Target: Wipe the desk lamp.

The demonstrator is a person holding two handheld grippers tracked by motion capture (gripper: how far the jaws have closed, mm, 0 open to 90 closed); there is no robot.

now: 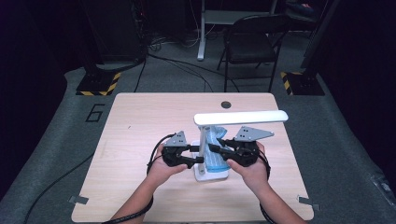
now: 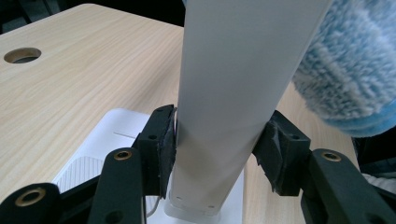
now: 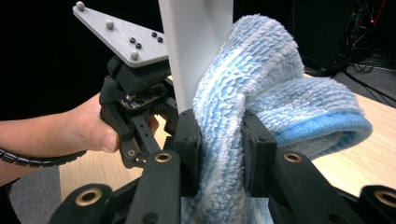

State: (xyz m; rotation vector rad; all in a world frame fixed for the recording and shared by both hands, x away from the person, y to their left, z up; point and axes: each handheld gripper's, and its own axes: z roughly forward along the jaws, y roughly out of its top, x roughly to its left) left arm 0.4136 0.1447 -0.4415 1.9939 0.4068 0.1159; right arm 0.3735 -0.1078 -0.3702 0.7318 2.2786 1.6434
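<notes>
The right gripper [image 3: 219, 154] is squeezing a bunched blue cloth [image 3: 261, 93] between its jaws, pressing it against the white lamp post [image 3: 196, 51] just ahead of it, likely for wiping. Across the post, the left gripper [image 2: 219, 149] is straddling the post's lower end, its pads [image 2: 166, 147] sitting against the post's sides or very close, probably bracing the lamp so it is not tipping. Below both grippers the lamp base [image 2: 93, 154] is resting on the wooden table [image 1: 140, 121], and above them the lamp head [image 1: 240, 117] is reaching out level
</notes>
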